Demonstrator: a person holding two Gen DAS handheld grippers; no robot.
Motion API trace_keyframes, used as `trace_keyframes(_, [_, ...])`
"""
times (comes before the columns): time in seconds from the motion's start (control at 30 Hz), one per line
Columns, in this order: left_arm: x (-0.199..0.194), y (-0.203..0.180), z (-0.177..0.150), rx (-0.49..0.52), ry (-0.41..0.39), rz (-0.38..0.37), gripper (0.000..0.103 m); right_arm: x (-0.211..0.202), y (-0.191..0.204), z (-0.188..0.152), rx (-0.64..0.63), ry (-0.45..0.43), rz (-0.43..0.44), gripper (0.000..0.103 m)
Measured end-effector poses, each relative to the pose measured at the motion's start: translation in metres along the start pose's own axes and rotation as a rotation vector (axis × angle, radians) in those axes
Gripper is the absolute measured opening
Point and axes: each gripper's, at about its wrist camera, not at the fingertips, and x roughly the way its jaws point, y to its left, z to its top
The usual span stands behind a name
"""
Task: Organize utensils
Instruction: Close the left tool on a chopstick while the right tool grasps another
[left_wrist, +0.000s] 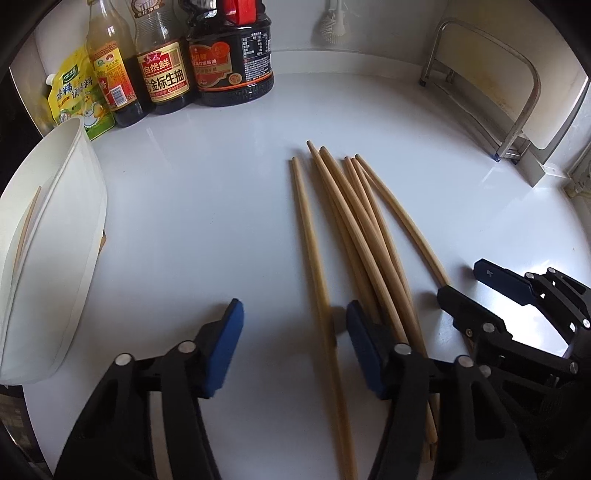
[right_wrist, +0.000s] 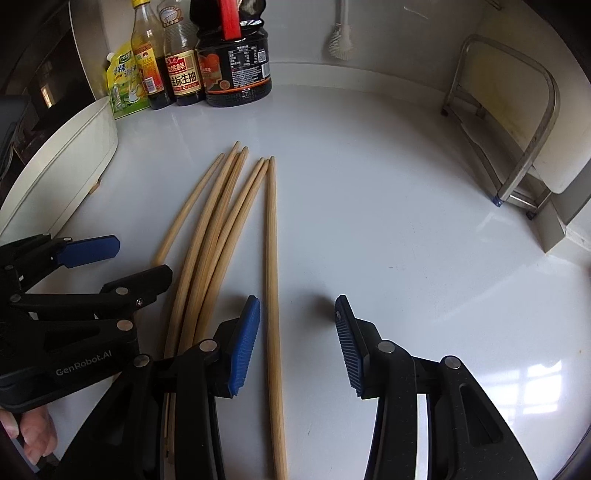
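Observation:
Several bamboo chopsticks lie fanned out on the white counter, tips pointing away. My left gripper stands open low over their near ends. The leftmost chopstick runs between its blue pads, close to the right one, with no pad pressing on it. My right gripper is open too, straddling the rightmost chopstick, which lies beside its left pad. Each gripper shows in the other's view: the right gripper, the left gripper. A white container at the left holds one chopstick.
Sauce bottles and a yellow pouch stand at the back left. A steel rack with a cutting board is at the back right. A brush hangs on the wall. A hand grips the left tool.

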Motion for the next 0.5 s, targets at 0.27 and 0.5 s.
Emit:
trace_keyframes(0.27, [-0.004,0.006,-0.002,-0.008,0.006,-0.068,0.007,0.002,0.007,0.008,0.003,0.031,0.061,0.006])
trace_keyframes(0.5, [-0.008,0.013,0.001,-0.008,0.025,-0.106,0.007,-0.009,-0.001,0.006,0.125,0.044,0.095,0.006])
